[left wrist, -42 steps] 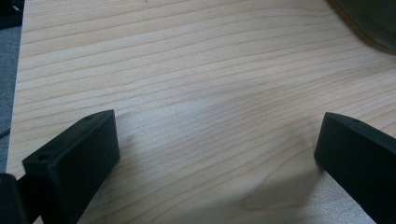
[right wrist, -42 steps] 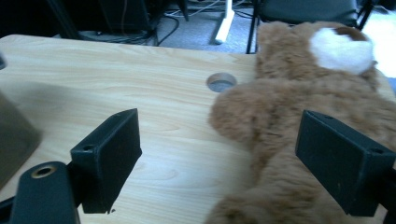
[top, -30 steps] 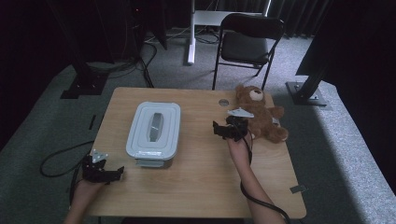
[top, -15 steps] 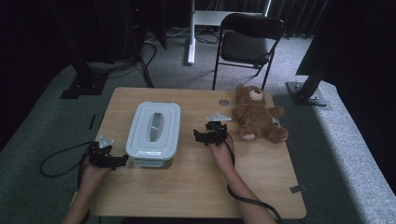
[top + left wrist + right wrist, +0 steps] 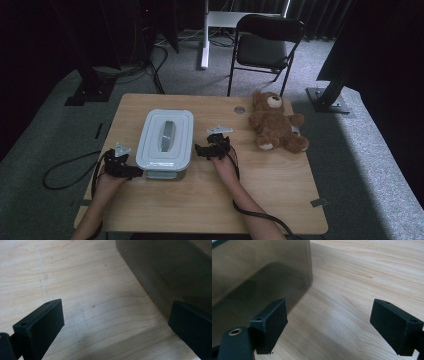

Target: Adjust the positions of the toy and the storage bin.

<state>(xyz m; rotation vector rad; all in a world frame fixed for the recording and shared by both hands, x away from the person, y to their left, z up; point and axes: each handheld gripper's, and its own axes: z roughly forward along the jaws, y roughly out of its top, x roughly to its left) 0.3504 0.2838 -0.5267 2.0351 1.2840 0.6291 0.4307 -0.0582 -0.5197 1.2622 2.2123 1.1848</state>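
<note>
Lidded box sitting left of centre on desk. Left hand-held gripper at its 8 o'clock, right hand-held gripper at 3 o'clock; both jaws spread wide, gripping nothing.

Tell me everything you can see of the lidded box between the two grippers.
The box is a rounded rectangular plastic container with a pale grey-white lid closed on top, which has a darker recessed handle in its middle. The walls look smoky and translucent in the gripper views. It sits flat on the wooden table, left of centre, long side running away from the person. The left gripper is at its near left corner, the right gripper beside its right wall; both open, contact unclear.
</note>
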